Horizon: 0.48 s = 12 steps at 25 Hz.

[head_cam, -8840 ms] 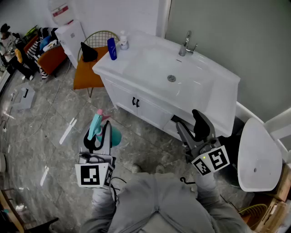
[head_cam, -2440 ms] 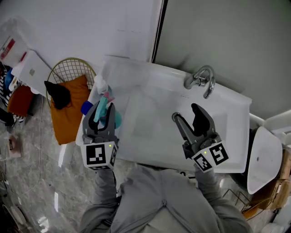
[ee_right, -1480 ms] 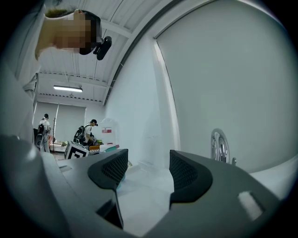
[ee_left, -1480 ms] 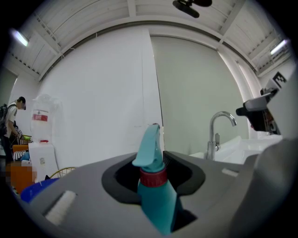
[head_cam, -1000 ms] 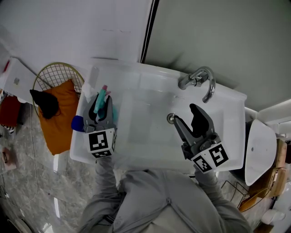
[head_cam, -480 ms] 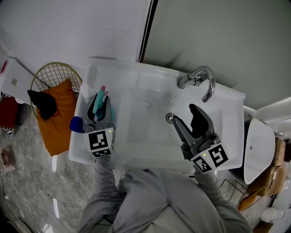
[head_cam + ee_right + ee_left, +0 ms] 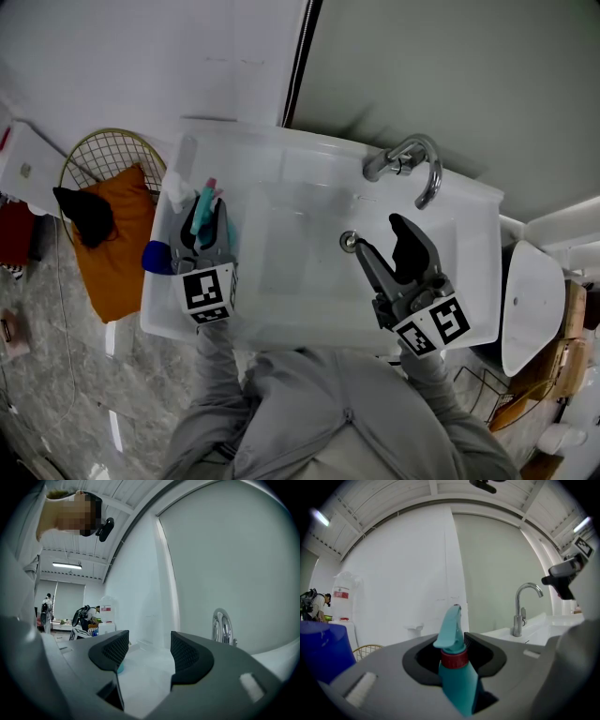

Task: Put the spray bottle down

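Left gripper (image 7: 457, 657) clenched on the one spray bottle (image 7: 458, 682), holding it over the sink's (image 7: 309, 165) left ledge, just beside a single blue bottle (image 7: 155, 257). Right gripper (image 7: 150, 654) is spread wide with nothing between its jaws (it hangs over the basin, near the one faucet (image 7: 414, 165)). The spray bottle's base is hidden behind the jaws, so I can't tell if it touches the ledge.

washroom corner, seemingly a mock-up set in a bigger hall. white vanity (image 7: 469, 246) with sunk basin, chrome tap (image 7: 417, 169), drain (image 7: 348, 240). white oval toilet lid (image 7: 530, 300) at right. grey marble-look floor (image 7: 56, 375). wire chair (image 7: 108, 155), orange cushion (image 7: 117, 246). right gripper view: open room beyond, ceiling strip light (image 7: 68, 566), people (image 7: 84, 613) far off.
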{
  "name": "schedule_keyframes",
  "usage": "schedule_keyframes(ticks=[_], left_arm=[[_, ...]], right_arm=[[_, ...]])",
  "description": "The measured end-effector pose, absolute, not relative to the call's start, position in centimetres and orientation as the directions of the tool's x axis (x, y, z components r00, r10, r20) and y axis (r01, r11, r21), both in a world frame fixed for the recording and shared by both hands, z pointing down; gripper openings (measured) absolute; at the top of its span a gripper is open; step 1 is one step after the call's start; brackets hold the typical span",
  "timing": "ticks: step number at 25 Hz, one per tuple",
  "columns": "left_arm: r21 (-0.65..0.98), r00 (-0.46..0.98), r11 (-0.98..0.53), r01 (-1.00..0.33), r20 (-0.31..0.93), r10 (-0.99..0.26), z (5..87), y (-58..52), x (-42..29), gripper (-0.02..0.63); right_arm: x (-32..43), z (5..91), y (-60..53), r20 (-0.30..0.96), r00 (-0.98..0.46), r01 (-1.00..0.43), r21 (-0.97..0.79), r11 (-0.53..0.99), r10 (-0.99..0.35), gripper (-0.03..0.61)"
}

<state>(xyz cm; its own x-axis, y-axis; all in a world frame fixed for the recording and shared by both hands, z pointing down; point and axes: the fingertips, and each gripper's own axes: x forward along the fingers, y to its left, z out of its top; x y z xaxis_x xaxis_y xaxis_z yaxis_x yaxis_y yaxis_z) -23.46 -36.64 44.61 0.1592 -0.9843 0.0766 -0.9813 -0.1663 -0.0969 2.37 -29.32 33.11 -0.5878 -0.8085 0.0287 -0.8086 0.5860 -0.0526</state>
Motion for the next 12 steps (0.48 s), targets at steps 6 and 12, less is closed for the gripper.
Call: schedule_keyframes(ticks=[6, 12], left_arm=[[-0.095, 0.159, -0.165, -0.982, 0.073, -0.985, 44.42, -36.62, -23.25, 0.195], [-0.099, 0.156, -0.163, -0.982, 0.072, -0.985, 44.66, -36.58, -23.38, 0.195]], right_arm=[[2.4, 33.04, -29.28, 0.03, -0.588, -0.808, -0.052, 0.587, -0.808, 0.281], [2.31, 33.1, -29.34, 0.031, -0.591, -0.806, -0.053, 0.59, -0.806, 0.281]])
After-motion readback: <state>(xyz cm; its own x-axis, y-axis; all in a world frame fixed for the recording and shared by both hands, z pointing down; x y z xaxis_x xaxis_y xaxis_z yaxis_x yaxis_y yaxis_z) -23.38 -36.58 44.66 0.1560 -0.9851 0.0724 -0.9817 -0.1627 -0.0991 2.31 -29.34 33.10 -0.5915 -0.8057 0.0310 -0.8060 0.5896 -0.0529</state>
